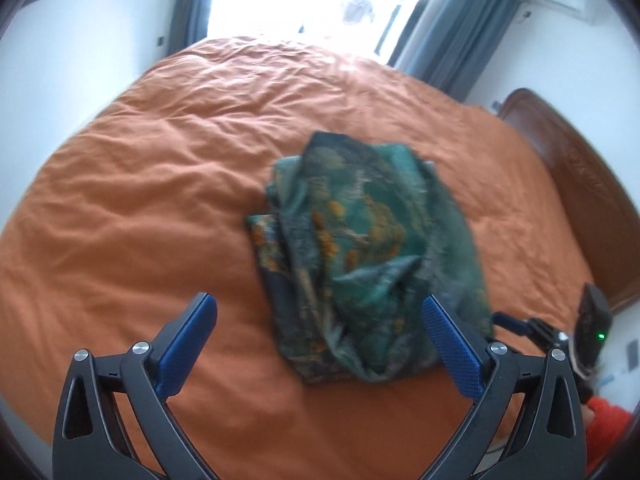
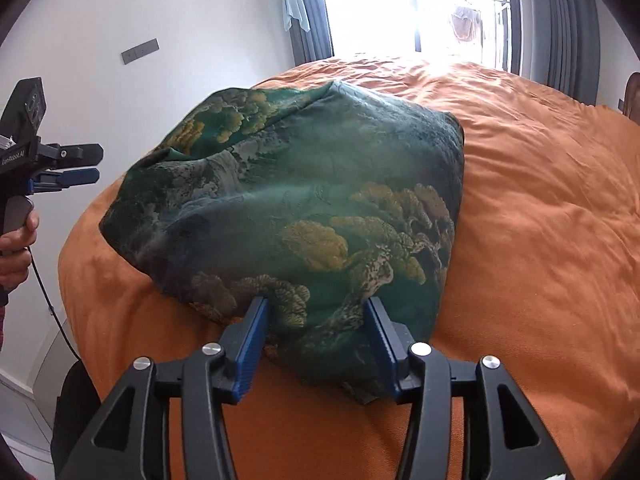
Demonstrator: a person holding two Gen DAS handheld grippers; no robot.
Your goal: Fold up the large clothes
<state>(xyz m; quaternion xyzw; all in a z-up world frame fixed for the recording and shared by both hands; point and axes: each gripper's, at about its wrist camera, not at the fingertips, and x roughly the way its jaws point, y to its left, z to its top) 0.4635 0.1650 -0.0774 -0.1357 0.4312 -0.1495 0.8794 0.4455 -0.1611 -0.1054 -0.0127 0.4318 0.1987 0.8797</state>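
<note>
One green garment point(image 2: 304, 216) printed with yellow-gold trees and pale cloud shapes lies folded into a thick bundle on the orange bed cover point(image 2: 540, 220), near the bed's close edge. In the left wrist view the same bundle point(image 1: 360, 248) is blurred, so its print and the stacked layers along its left side are hard to read there. How many folds it holds cannot be told; the underside is hidden against the cover.

The right gripper point(image 2: 316, 316) stands with its blue pads apart, straddling the near edge of the garment; cloth lies between the pads, but whether either pad presses on it cannot be made out. The left gripper point(image 1: 320, 312) is spread wide and released, its pads clear of the cloth, the bundle's near end showing between them. From the right wrist view the left gripper point(image 2: 82, 166) appears at the frame's left edge, held by a hand point(image 2: 16, 240) that is cut off by the border; a cable hangs below it.

White lettering on the side of that left gripper's body is too small and cropped to read with confidence. A wooden headboard point(image 1: 568, 184) is partly cut off at the right. The window point(image 2: 408, 4) is blown out by glare, flanked by grey curtains point(image 1: 452, 24).
</note>
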